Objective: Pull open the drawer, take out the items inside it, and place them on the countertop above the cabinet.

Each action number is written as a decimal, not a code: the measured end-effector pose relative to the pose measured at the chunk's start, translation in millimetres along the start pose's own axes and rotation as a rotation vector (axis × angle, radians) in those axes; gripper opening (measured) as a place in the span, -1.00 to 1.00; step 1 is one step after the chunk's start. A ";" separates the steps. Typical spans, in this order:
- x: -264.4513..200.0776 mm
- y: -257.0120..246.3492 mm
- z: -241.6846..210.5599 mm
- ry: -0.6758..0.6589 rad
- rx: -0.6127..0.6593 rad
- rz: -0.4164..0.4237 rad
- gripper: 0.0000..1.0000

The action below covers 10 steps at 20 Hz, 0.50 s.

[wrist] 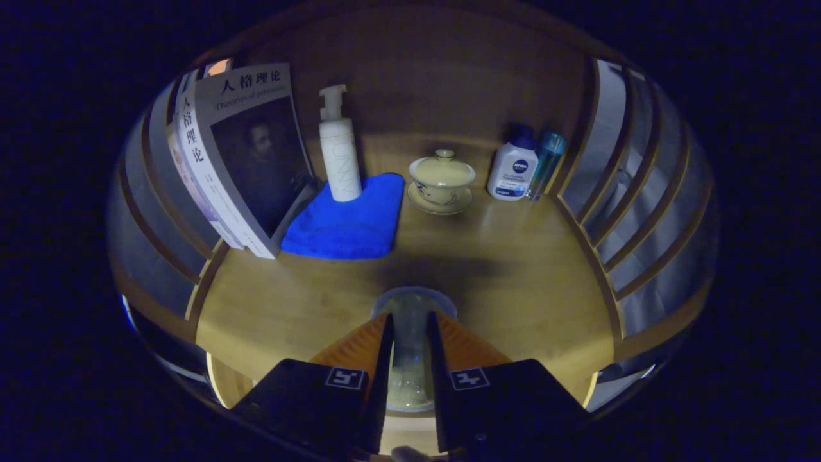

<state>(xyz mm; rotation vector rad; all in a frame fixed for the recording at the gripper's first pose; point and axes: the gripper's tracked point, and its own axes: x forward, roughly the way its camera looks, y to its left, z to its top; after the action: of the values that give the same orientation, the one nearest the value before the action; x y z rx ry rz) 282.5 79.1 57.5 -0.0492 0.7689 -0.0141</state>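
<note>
Where the gripper (pixel 410 324) comes into view, its two fingers are drawn in narrow around a clear glass (pixel 410 359), one finger pressed against each side, so the glass is held between them. Its round rim shows just past the fingertips, above the wooden countertop (pixel 513 282). Whether the base of the glass touches the wood, I cannot tell; the fingers hide it.

Beyond the fingers lies a bare stretch of countertop with a dark shadow across it. Farther on, to the left, a blue cloth (pixel 349 221) lies flat on the wood. A white pump bottle (pixel 338 157) stands upright on the far part of that cloth. Just left of the cloth, a few books (pixel 247 154) stand leaning against the slatted left side; the front one has a grey cover with a dark portrait.

Straight ahead, near the back, a pale lidded cup (pixel 442 176) sits on its saucer (pixel 440 204), just right of the cloth and apart from it. Well to the right of the cup, a white bottle (pixel 512 170) with a dark blue cap stands in the back corner, with a slim teal bottle (pixel 546 163) touching or just beside it, next to the slatted right side (pixel 632 192). A wooden back wall (pixel 436 83) closes things off behind.
</note>
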 end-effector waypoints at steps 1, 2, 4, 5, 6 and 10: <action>-1.7 1.3 -0.5 -0.011 0.015 0.010 -0.27; -0.2 4.6 -0.4 -0.012 0.026 0.025 -0.25; -5.0 7.0 -1.2 -0.020 0.043 0.044 -0.20; -8.5 8.0 0.2 -0.033 0.055 0.049 -0.18; -9.8 8.9 2.1 -0.049 0.066 0.054 -0.16; -24.4 5.6 6.6 -0.099 0.073 0.058 -0.07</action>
<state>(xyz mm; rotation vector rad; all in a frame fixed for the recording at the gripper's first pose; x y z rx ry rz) 269.5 85.6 78.9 0.0416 0.6699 0.0157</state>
